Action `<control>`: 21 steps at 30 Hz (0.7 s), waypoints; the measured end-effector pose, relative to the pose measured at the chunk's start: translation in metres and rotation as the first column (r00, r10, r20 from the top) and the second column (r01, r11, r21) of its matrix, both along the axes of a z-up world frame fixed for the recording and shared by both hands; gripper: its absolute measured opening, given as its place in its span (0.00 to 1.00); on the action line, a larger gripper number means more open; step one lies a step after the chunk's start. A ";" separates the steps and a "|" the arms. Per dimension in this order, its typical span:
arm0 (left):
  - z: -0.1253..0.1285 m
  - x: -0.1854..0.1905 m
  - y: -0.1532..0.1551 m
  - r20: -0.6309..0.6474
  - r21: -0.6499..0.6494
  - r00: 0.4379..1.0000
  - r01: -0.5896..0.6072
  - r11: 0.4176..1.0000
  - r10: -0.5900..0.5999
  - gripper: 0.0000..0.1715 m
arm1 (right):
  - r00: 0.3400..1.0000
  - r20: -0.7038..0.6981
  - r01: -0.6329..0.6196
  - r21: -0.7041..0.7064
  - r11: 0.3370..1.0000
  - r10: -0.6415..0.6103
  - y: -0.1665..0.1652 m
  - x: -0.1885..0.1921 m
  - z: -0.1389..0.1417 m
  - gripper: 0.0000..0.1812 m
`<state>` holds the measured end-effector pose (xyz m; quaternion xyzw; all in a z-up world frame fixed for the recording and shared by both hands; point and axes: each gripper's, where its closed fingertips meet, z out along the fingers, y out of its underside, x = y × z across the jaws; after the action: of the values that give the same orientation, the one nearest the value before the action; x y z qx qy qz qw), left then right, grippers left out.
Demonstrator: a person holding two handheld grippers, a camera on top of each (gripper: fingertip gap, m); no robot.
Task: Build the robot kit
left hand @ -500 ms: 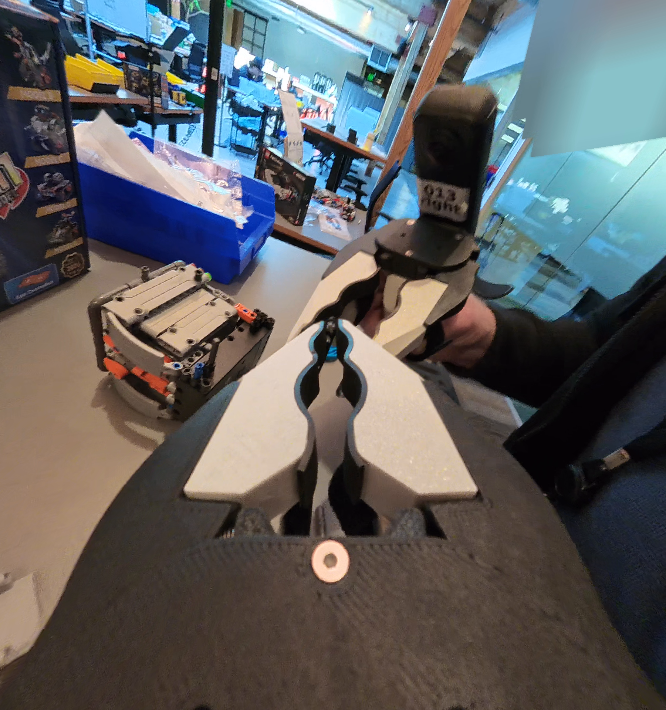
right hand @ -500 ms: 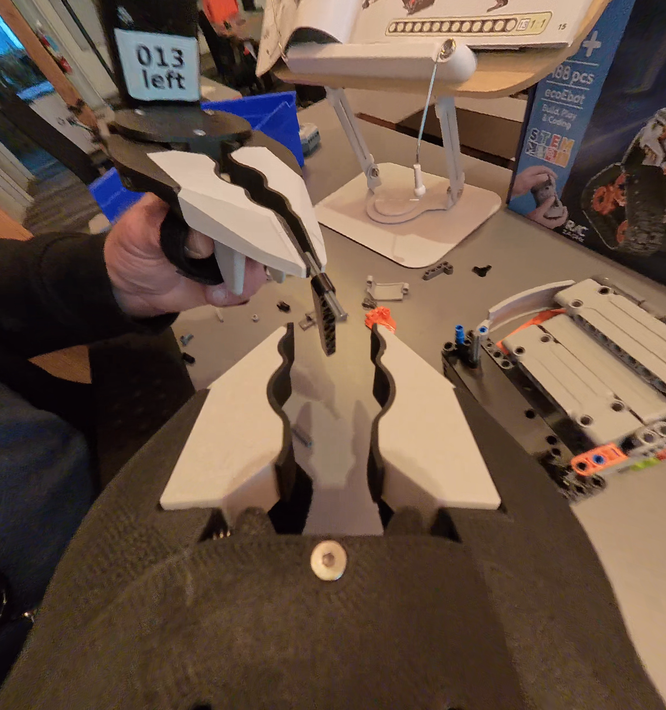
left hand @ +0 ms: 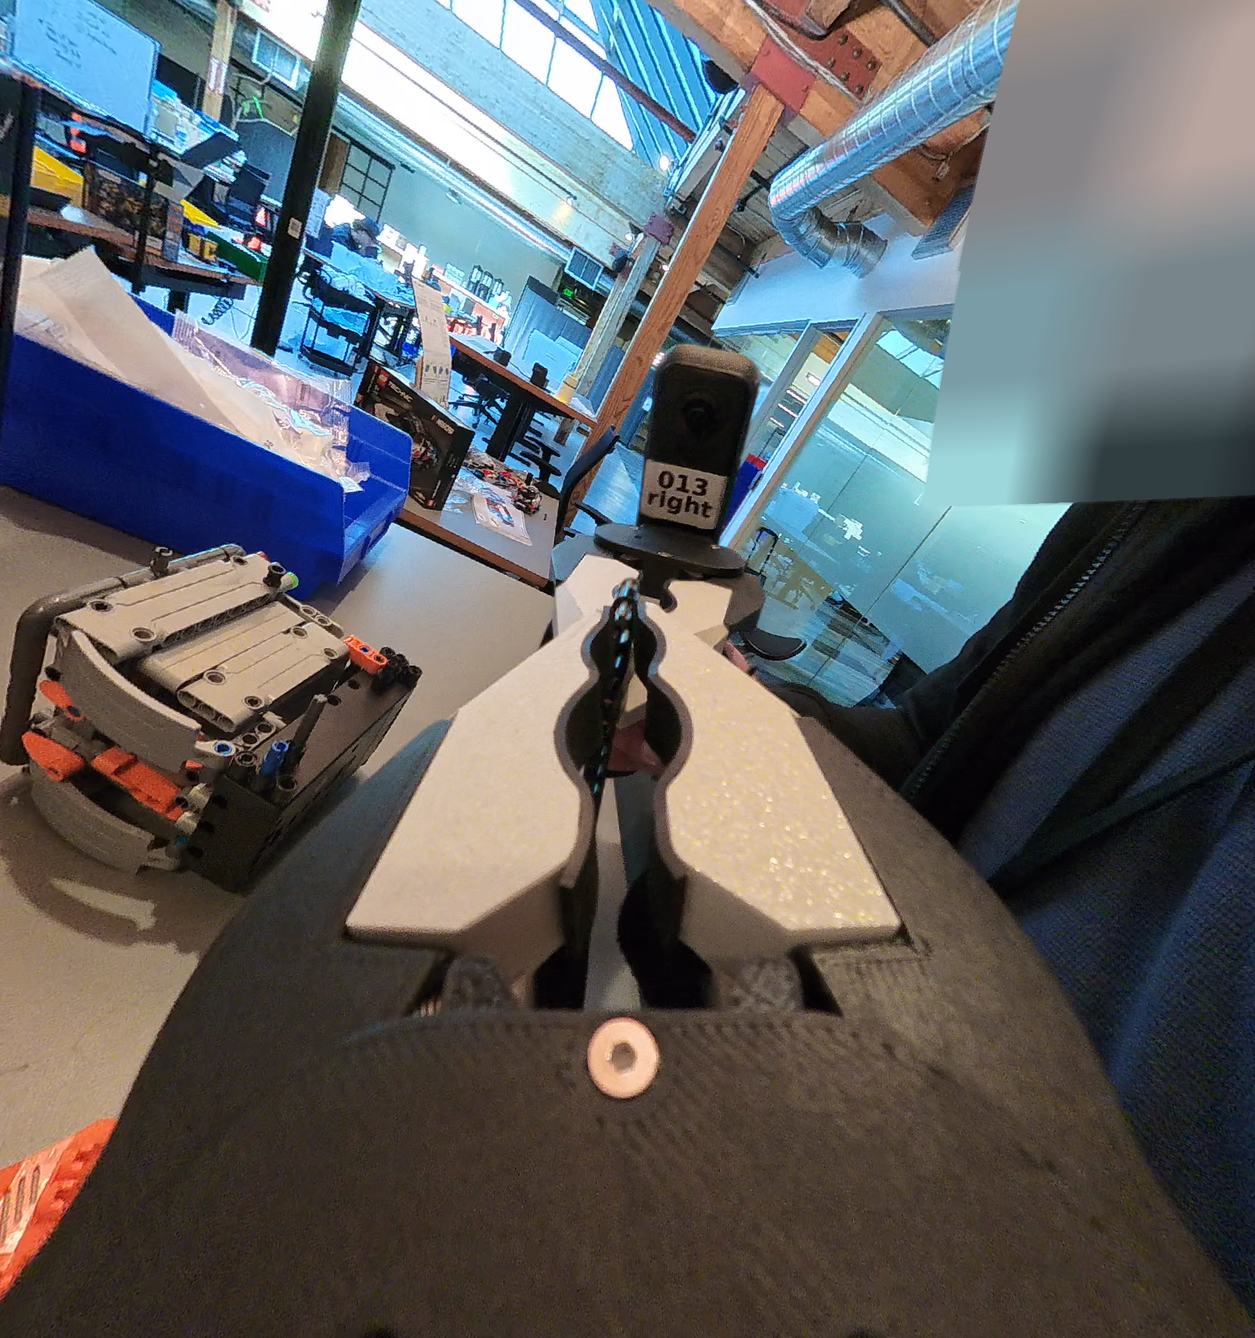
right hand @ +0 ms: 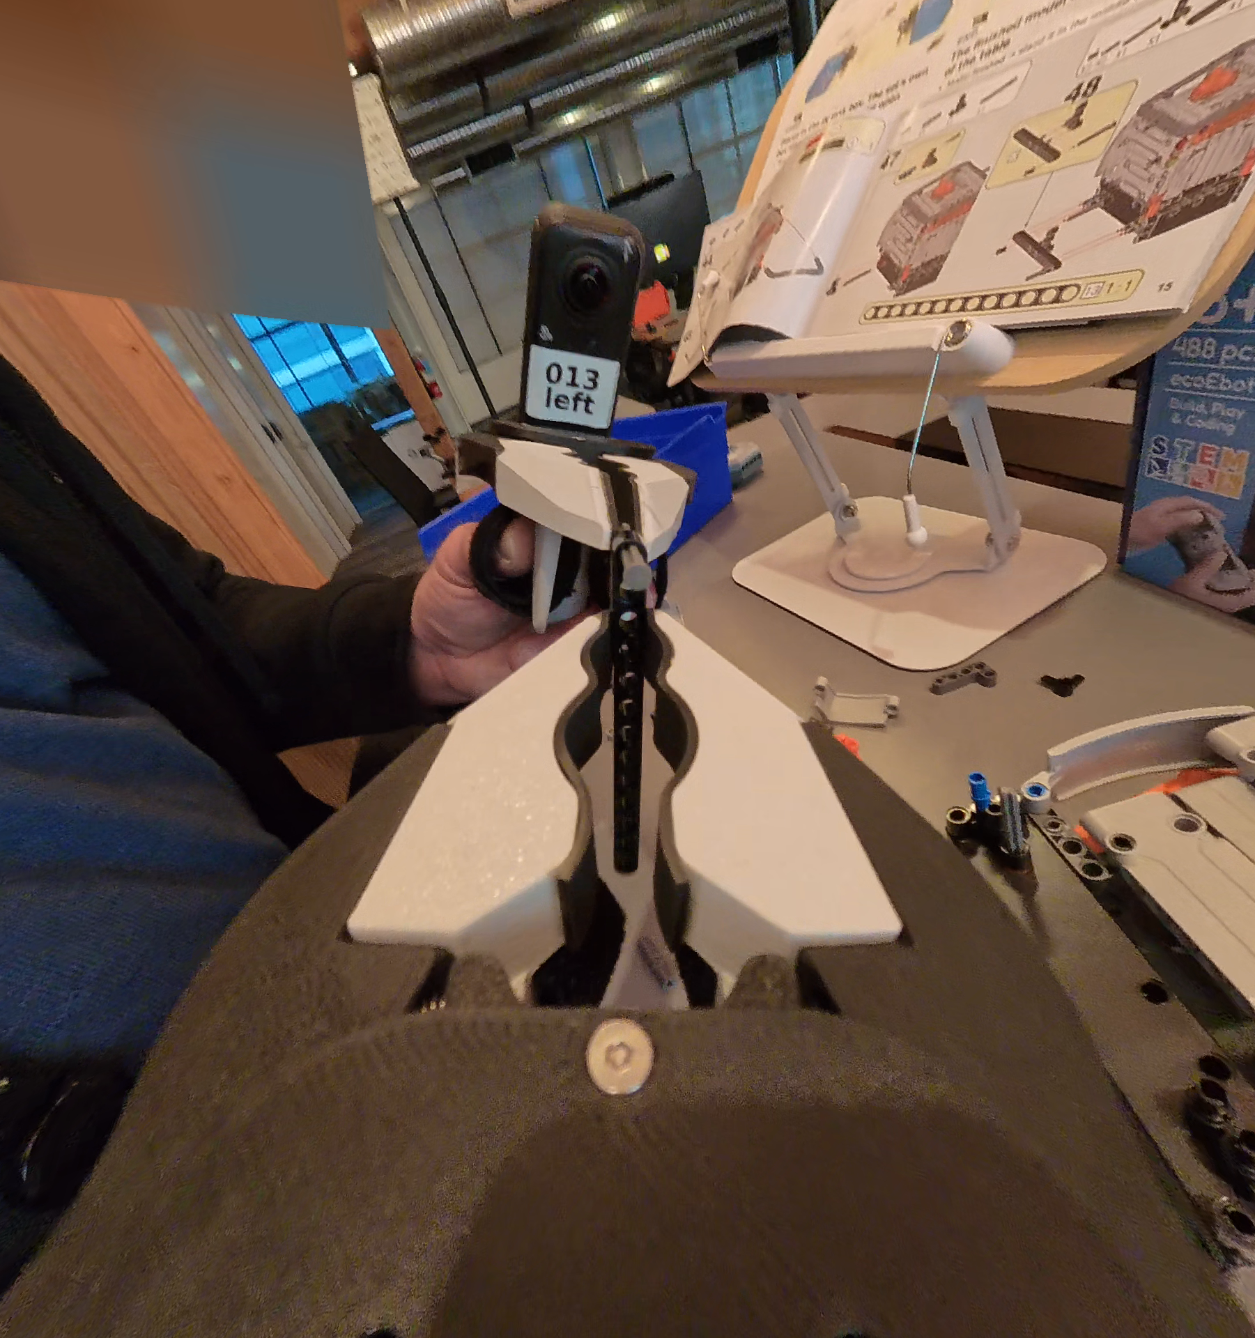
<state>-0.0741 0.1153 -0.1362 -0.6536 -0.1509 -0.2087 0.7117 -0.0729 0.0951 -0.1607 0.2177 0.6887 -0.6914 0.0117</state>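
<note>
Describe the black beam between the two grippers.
The black beam is a long, thin, plastic-looking strip with a row of round holes. It is off the table, running lengthwise between the right gripper's closed fingers, and its far end, with a grey pin, is pinched by the left gripper.

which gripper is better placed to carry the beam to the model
Left, probably. The left gripper is shut on the beam; the right gripper flanks it, grip unclear. The model sits close beside both.
</note>
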 end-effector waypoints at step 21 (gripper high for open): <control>-0.012 0.002 0.004 0.045 0.031 0.996 0.071 0.997 -0.072 0.02 | 0.988 -0.118 0.107 0.055 0.993 -0.100 0.030 -0.001 0.012 0.03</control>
<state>-0.0725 0.1197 -0.1484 -0.6430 -0.1407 -0.2513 0.7097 -0.0737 0.1250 -0.1492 0.2132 0.6969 -0.6811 -0.0705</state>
